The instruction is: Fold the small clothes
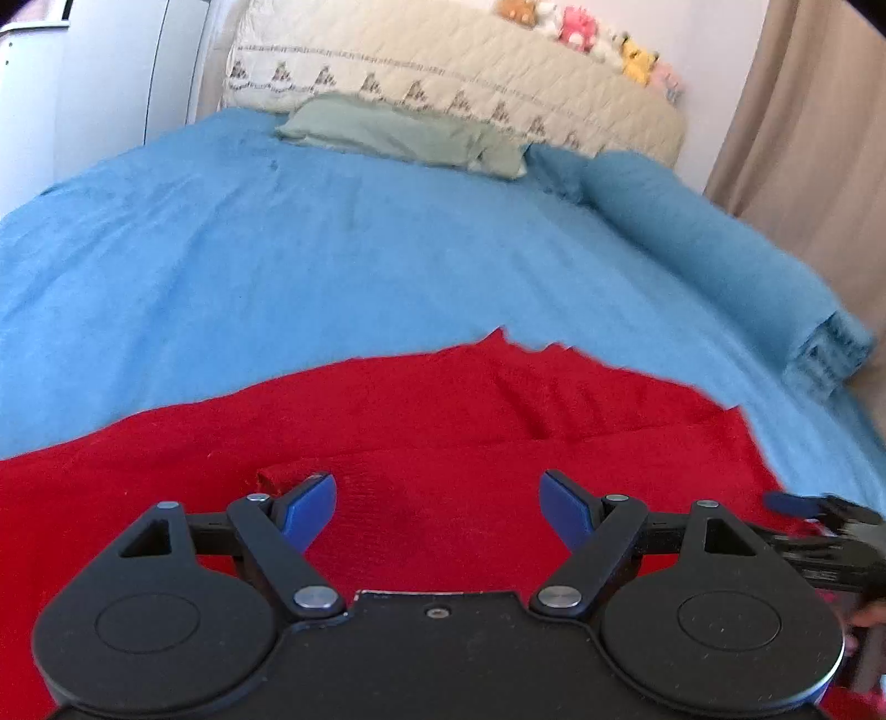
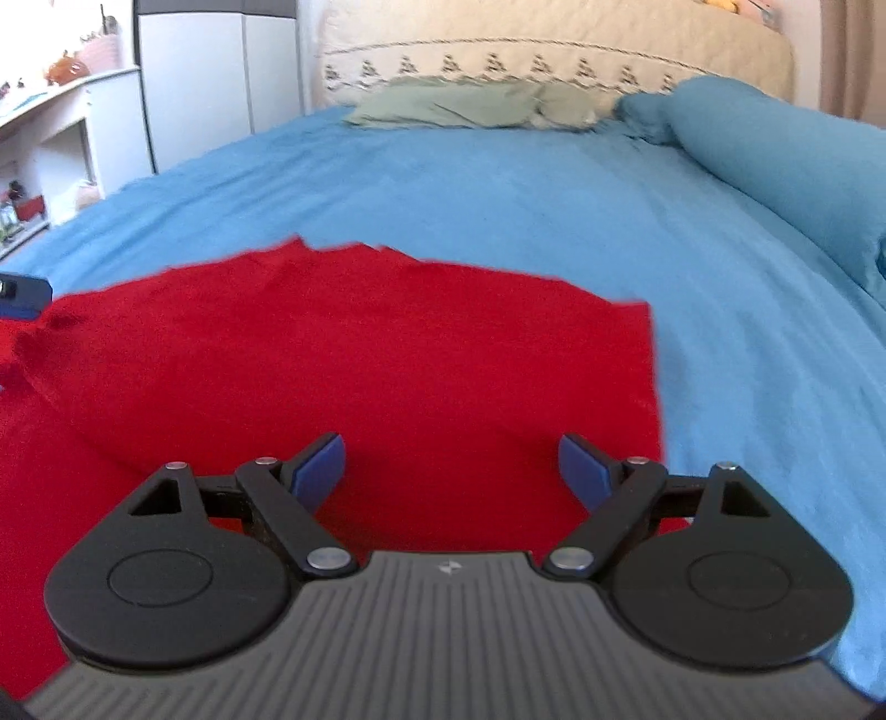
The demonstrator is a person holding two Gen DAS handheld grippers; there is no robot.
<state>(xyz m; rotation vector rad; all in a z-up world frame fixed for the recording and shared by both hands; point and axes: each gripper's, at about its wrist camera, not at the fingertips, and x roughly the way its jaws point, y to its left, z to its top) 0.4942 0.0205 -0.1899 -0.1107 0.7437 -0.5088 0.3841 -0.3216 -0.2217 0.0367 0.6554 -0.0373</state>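
Observation:
A red garment [image 1: 432, 432] lies spread on the blue bedspread [image 1: 277, 249], with a folded layer across its near part. My left gripper [image 1: 437, 498] is open and empty, just above the garment's near part. The right gripper shows at the right edge of the left wrist view [image 1: 819, 515]. In the right wrist view the red garment [image 2: 343, 354] fills the near left, its right edge straight. My right gripper [image 2: 451, 462] is open and empty above the garment's near right part. The left gripper's tip shows at the left edge [image 2: 22, 293].
A rolled blue blanket [image 1: 720, 249] lies along the bed's right side. Green pillows [image 1: 398, 133] and a cream quilted headboard [image 1: 443, 66] with plush toys [image 1: 576, 27] are at the far end. White cupboards and shelves [image 2: 83, 127] stand left of the bed. A curtain [image 1: 803, 138] hangs on the right.

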